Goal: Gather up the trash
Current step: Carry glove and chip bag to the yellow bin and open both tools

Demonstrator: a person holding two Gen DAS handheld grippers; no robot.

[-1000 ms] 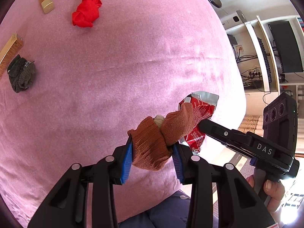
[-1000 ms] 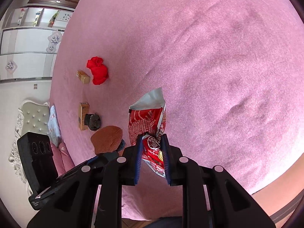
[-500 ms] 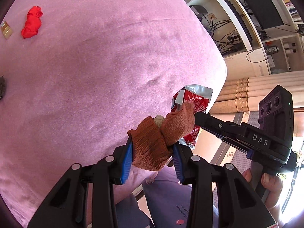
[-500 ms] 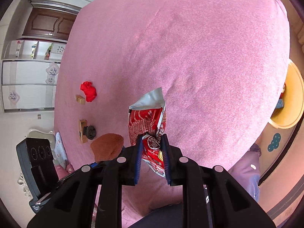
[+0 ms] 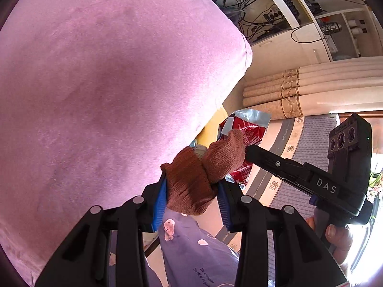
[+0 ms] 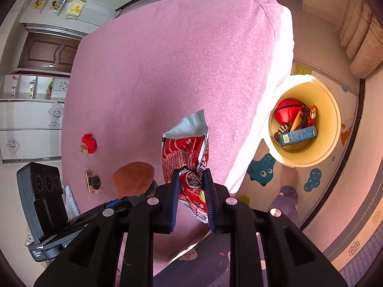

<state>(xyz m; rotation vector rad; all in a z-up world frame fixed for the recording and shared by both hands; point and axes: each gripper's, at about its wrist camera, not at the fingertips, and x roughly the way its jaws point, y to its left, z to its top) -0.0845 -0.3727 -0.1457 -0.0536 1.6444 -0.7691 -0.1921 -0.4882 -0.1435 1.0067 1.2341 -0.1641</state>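
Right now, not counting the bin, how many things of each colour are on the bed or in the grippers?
Red: 2, the cloth and the bag
Brown: 1, the sock
Gold: 2, the small box and the long box
Dark: 1, the dark sock
Total: 6

Left tongs (image 5: 191, 189) and right tongs (image 6: 191, 186) are both clamped, held side by side.
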